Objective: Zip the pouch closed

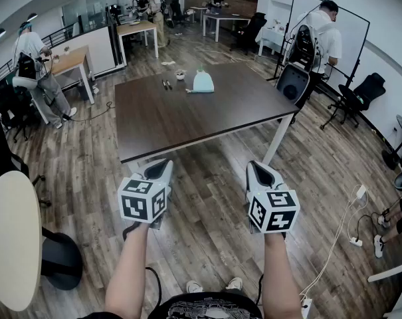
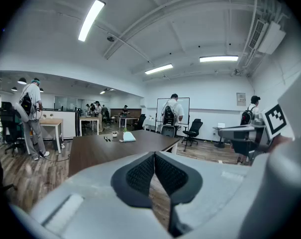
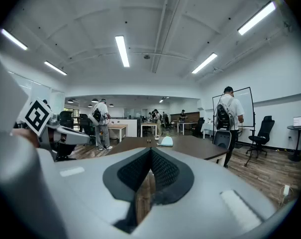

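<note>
From the head view, the left claw (image 1: 163, 167) and the right claw (image 1: 253, 169) are held side by side over bare wooden floor (image 1: 207, 198), a clear gap between them, both short of the near edge of the dark table (image 1: 181, 121). The pale blue pouch (image 1: 202, 82) lies far across the table, close to its far edge, well apart from both claws. Just left of it lie two pens (image 1: 166, 84) and a small item that may be a cup, too small to tell. The near half of the table is bare. A person with a backpack (image 1: 317, 35) stands by the table's right far corner, with a black chair (image 1: 357, 93) beyond. A round pale top (image 1: 11, 238) sits at the left edge of the picture, and a white cable (image 1: 339, 228) trails over the floor at the right. In the left gripper view, the left claw's two dark pads meet at their tips with nothing between them. Above them the table's near edge crosses the picture, and the pouch (image 2: 128, 137) is a small shape far back on the table. The right claw's marker cube (image 2: 275, 119) shows at the right. In the right gripper view, the right claw's pads are likewise pressed together and empty. The pouch (image 3: 166, 141) sits far off on the table, straight over the tips, with open floor to the right.
</note>
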### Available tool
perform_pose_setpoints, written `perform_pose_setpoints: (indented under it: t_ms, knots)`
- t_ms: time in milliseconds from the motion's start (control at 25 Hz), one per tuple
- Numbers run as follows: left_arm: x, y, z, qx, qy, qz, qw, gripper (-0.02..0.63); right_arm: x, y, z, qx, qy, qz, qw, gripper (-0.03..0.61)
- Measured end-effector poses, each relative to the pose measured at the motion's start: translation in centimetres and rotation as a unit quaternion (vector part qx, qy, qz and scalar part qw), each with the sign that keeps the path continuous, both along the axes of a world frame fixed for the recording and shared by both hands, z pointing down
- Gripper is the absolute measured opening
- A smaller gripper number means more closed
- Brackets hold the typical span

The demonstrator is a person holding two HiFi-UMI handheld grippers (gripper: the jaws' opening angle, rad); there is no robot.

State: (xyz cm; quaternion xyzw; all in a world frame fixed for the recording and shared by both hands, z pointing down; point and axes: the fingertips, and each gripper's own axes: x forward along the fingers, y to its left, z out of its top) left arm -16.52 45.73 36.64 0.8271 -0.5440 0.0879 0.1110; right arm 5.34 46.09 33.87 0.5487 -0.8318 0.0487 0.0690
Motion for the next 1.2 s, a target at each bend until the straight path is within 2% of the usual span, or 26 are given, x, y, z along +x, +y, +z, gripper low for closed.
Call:
perform_pose_setpoints:
  t_ms: [440,760,1000,1200]
  knots:
    - [0.3,-0.4,1.0,-0.010,0.003,0.016,0.9998,0.007,0.0,-0.1,0.5,-0.008,-0.001,0.020,1.000,0.008]
    - [1.9,-2.0,1.8,-0.017,0.004,0.024,0.9996,0.066,2.0,-1.6,1.2,-0.015,-0.009,0.022,1.000,0.055]
    - [4.5,-4.3,2.5,-0.029,-0.006,0.023,0.9993,0.094,3.8,-4.4,1.9,-0.023,-0.018,0.003,1.000,0.109]
    - [7.8,-7.8,2.5,-0.037,-0.002,0.003,0.9993,0.100,7.5,-8.4,1.9,-0.029,-0.024,-0.015,0.999,0.149]
